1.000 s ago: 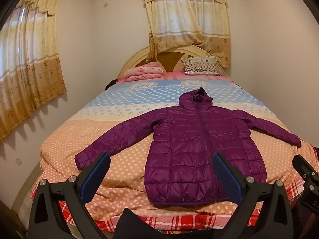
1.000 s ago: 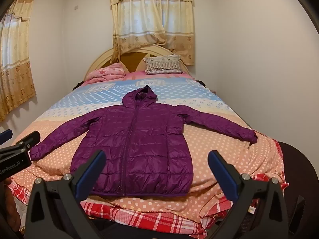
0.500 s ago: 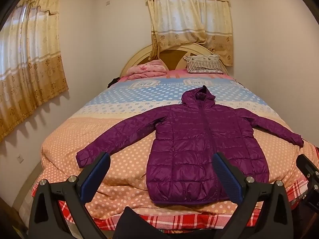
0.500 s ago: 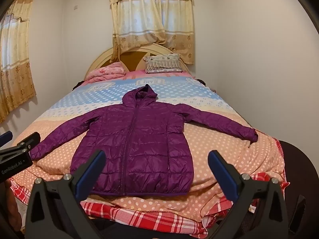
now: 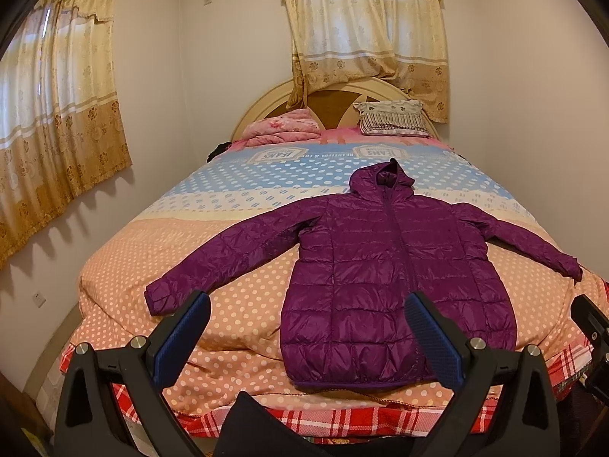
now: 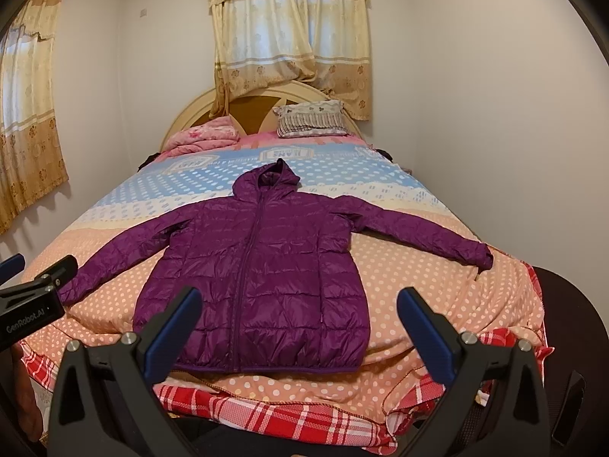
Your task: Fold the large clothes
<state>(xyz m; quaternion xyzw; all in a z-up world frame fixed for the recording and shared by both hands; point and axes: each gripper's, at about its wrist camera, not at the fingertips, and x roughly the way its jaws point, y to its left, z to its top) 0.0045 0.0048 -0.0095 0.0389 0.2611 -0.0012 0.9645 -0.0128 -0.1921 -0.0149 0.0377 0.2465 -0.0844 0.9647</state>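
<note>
A purple hooded puffer jacket (image 5: 384,266) (image 6: 266,278) lies flat and face up on the bed, zipped, both sleeves spread outward, hood toward the headboard. My left gripper (image 5: 308,335) hovers open at the foot of the bed, short of the jacket's hem and left cuff (image 5: 160,299). My right gripper (image 6: 300,327) is also open, above the hem, touching nothing. The left gripper's body (image 6: 30,304) shows at the left edge of the right wrist view; the right gripper's body (image 5: 593,327) shows at the right edge of the left wrist view.
The bed (image 5: 243,285) has a dotted peach and blue cover over a red plaid sheet (image 6: 266,415). A pink folded blanket (image 5: 281,129) and a pillow (image 5: 392,118) lie by the headboard. Walls stand close on both sides, and a dark chair (image 6: 567,323) sits at the right.
The left wrist view has drifted slightly left, so the jacket sits a little further right in it. The right gripper is nearly still. The jacket has not moved.
</note>
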